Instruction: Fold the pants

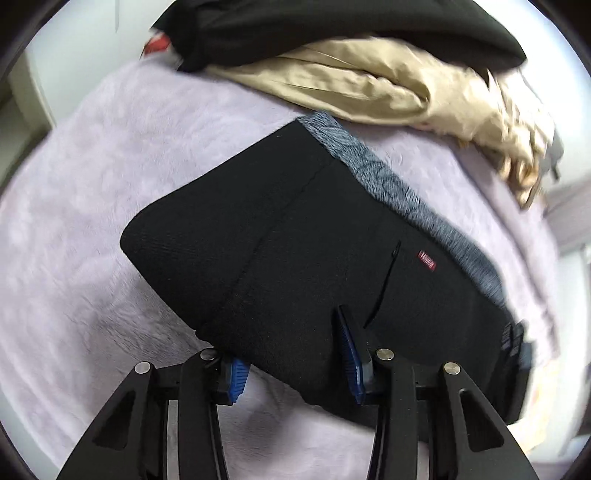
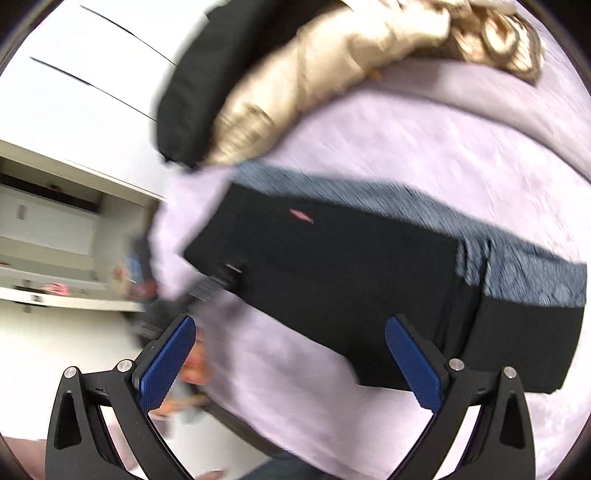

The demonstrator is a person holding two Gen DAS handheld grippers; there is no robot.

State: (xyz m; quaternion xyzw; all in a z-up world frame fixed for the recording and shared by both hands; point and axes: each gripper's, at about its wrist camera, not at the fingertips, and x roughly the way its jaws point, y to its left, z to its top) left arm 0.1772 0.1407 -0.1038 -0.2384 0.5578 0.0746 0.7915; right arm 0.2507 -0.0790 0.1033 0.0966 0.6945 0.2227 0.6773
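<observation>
The black pants (image 1: 295,236) lie folded into a compact rectangle on the lilac blanket (image 1: 92,184), with a grey-blue waistband (image 1: 399,192) along the far edge and a small red label (image 1: 426,260). My left gripper (image 1: 291,354) is open, its blue pads on either side of the near folded edge; its left finger is partly under the cloth. In the right wrist view the pants (image 2: 351,280) lie ahead, and my right gripper (image 2: 291,354) is wide open and empty above the blanket (image 2: 424,155), short of the pants' near edge.
A beige garment (image 1: 388,85) and a black garment (image 1: 332,26) are piled at the blanket's far edge; both also show in the right wrist view, beige (image 2: 314,74) and black (image 2: 192,99). White shelving (image 2: 55,240) stands to the left, beyond the bed's edge.
</observation>
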